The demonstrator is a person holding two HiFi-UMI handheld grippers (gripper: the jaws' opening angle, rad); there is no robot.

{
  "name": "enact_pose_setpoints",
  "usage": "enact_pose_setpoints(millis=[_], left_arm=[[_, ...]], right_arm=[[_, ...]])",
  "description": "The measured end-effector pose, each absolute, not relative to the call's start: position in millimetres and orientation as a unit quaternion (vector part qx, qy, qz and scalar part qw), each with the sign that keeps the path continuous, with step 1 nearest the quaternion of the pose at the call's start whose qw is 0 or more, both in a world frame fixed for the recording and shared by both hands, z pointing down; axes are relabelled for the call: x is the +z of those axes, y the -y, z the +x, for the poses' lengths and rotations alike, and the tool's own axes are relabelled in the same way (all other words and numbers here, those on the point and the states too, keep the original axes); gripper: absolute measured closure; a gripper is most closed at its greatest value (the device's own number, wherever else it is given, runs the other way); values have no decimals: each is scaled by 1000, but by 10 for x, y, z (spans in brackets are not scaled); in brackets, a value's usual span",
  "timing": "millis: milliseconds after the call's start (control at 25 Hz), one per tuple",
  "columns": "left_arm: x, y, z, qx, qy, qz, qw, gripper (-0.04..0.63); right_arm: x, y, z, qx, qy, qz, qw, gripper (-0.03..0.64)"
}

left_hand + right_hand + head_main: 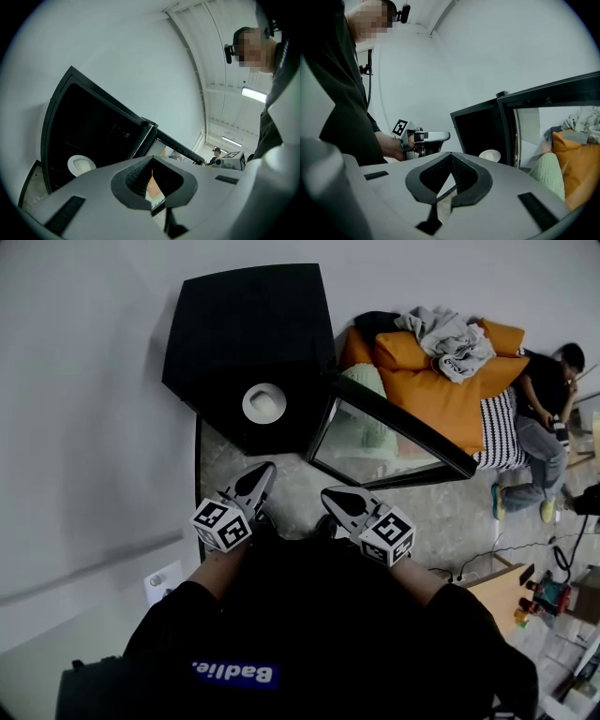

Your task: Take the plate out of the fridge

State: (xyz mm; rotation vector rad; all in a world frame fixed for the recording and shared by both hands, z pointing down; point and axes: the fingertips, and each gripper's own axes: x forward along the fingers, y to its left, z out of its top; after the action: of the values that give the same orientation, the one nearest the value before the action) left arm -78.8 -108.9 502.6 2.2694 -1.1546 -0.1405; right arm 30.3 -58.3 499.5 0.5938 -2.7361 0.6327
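A: Head view: where's the round white ceramic plate (264,402)?
B: Inside the small black fridge (246,334), near its open front. The glass door (394,442) is swung out to the right. The plate lies straight ahead of the left gripper (263,474). The right gripper (332,495) is beside it but further off, so left is nearer.
A: Left gripper view?
B: Jaws closed, nothing between them. Plate (82,165) is ahead, left of the tips, lying flat. It's round, so no long axis.
A: Right gripper view?
B: Jaws together too, empty. Plate (490,155) is ahead and right, toward the fridge's door-side edge.
A: Surroundings?
B: Speckled grey floor (450,512), white wall (84,409), orange cushions (441,381) behind the door. I'd say the jaws need opening before reaching in.
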Motion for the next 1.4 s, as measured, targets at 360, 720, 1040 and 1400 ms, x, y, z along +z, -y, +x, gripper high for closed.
enact_pose_setpoints(millis=[360, 720, 1040, 1400], left_arm=[[5407, 1371, -1070, -37, 414, 852, 319, 588], [5922, 1660, -1254, -17, 405, 844, 352, 588], [6216, 1737, -1321, -10, 407, 828, 386, 578], [6571, 1897, -1403, -47, 428, 781, 453, 518]], right_arm=[[5041, 620, 87, 232, 932, 235, 152, 620], [5129, 624, -25, 237, 923, 257, 162, 620], [5107, 576, 46, 250, 912, 275, 173, 620], [5180, 542, 163, 265, 906, 274, 186, 620]])
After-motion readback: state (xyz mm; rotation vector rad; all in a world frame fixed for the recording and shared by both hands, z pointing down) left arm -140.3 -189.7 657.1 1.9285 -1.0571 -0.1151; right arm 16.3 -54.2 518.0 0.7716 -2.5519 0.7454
